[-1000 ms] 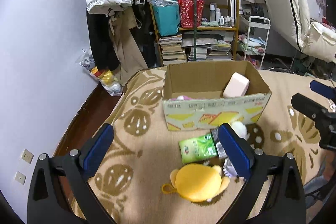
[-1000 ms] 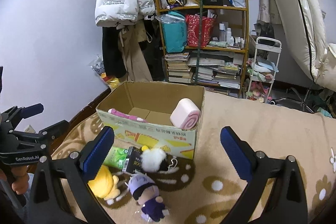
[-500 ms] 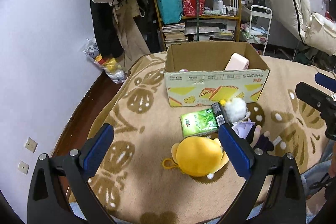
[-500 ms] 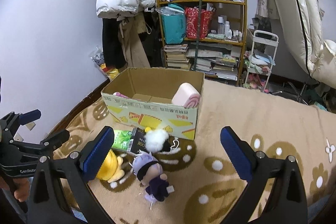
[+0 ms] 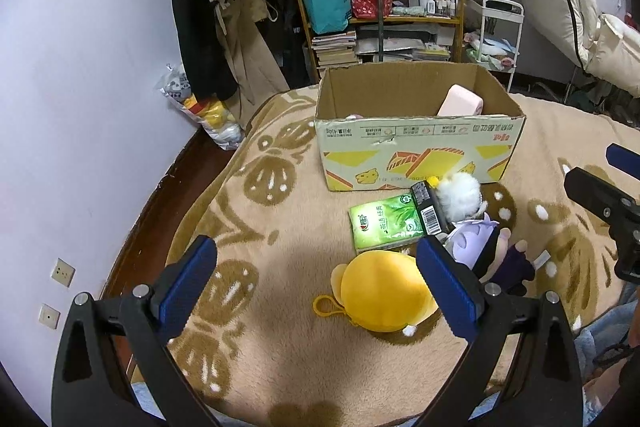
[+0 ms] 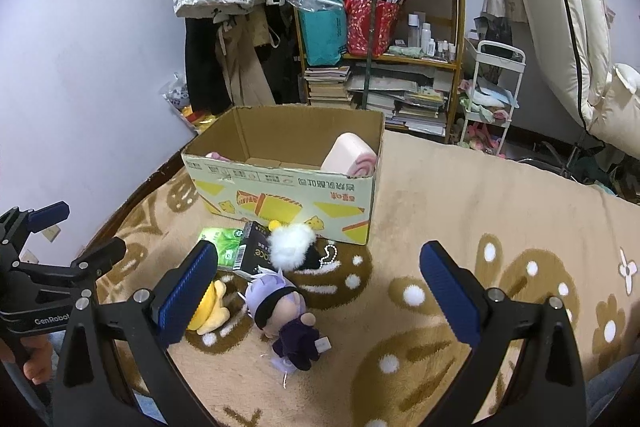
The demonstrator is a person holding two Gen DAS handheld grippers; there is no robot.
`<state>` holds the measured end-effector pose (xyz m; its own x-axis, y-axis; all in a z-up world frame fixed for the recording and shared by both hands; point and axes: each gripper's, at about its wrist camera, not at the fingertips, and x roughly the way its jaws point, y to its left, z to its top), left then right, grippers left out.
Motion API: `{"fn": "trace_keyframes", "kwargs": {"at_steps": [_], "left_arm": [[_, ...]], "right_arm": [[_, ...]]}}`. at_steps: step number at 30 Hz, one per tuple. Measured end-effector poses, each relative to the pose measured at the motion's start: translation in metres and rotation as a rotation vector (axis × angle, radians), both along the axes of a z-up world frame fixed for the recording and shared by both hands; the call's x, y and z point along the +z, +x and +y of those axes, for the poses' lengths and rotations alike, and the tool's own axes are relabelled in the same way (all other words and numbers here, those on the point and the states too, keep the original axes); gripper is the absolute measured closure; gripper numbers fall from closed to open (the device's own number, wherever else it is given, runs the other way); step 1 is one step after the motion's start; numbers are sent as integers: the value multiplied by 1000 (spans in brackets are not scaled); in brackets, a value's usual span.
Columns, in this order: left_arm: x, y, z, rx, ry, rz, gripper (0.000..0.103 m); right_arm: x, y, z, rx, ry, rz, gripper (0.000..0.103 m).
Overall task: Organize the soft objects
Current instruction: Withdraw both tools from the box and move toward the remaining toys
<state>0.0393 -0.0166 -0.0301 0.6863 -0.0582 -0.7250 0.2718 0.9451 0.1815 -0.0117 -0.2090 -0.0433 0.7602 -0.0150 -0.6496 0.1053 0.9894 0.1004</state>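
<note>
A: Tongs first! How do they look?

B: Left tongs [image 5: 316, 281] are spread wide, and nothing is between the blue pads. They hang over the fuzzy blanket [image 5: 280, 219]. Right tongs [image 6: 318, 287] are spread wide too, and they hold nothing.

A: What is in the box?

B: The cardboard box [image 5: 416, 155] sits at the far side of the blanket with its top open. A pink roll toy [image 6: 350, 161] leans in its right corner. A small pink thing [image 6: 218, 156] peeks out at the left side. I cannot tell what it is.

A: And the soft toys?

B: They lie on the blanket, near the front of the box. The round yellow plush [image 5: 382, 291] is nearest, smooth with a little loop. Just right of it lies a doll with pale purple hair [image 6: 286, 315] and dark clothes. A white fluffy ball [image 6: 288, 245] sits close to the box. A green tissue pack [image 5: 384, 223], shiny and flat, touches a black packet [image 5: 430, 213].
</note>
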Motion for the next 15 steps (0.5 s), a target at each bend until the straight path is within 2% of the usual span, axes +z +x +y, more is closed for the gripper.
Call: {"fn": "trace_keyframes", "kwargs": {"at_steps": [15], "left_arm": [[-33,23,-5,33,27,78,5]], "right_arm": [[-30,29,10,3,-36,124,0]]}}
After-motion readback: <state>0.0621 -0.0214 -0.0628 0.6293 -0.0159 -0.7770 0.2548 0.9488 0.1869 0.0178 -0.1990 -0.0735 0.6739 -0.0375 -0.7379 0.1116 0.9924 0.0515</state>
